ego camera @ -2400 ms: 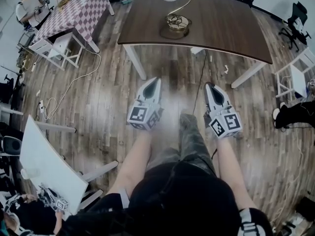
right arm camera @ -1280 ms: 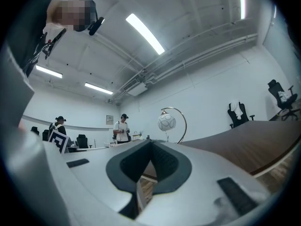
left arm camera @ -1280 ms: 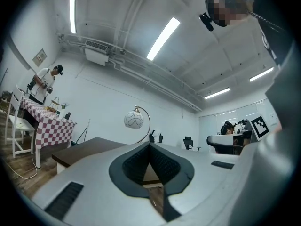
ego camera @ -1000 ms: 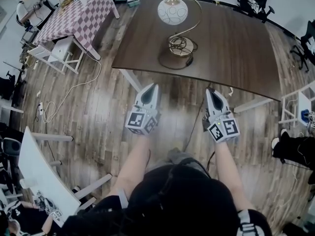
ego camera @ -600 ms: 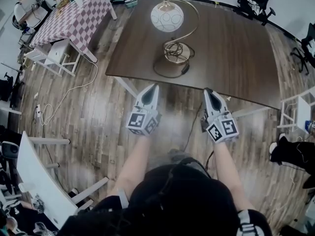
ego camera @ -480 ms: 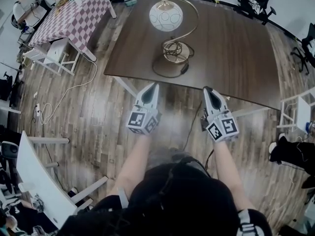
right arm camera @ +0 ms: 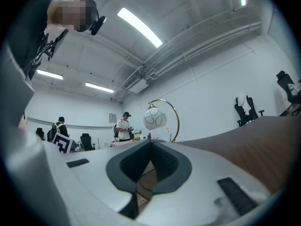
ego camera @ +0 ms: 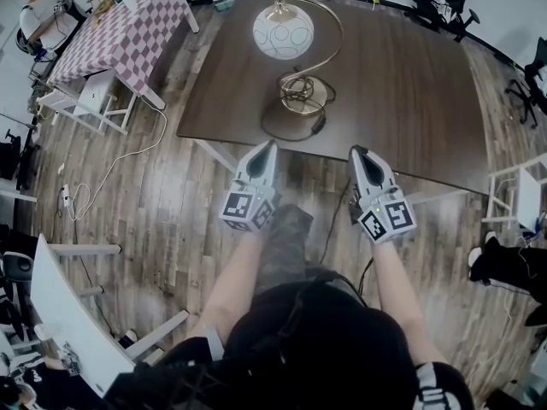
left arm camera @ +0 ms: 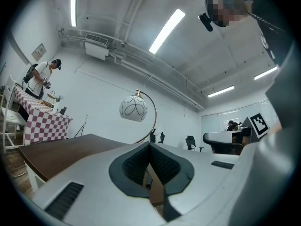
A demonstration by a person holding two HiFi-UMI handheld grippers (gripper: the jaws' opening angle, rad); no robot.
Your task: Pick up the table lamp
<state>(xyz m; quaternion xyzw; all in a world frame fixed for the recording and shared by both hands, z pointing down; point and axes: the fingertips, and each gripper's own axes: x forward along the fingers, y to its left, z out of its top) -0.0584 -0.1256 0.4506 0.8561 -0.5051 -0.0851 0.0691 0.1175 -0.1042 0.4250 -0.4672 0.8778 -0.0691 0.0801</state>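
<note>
Both tongs, left (ego camera: 268, 146) and right (ego camera: 356, 152), are clenched on nothing, held side by side at the near edge of the dark desk (ego camera: 402, 84). The table lamp (ego camera: 283, 34) (white globe, curved brass arm) stands upright on it, ahead of the left tongs.

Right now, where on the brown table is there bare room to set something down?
The table's whole right half is bare, from the lamp to the right edge. Crowded: the left-centre, where the base and shade sit.
</note>
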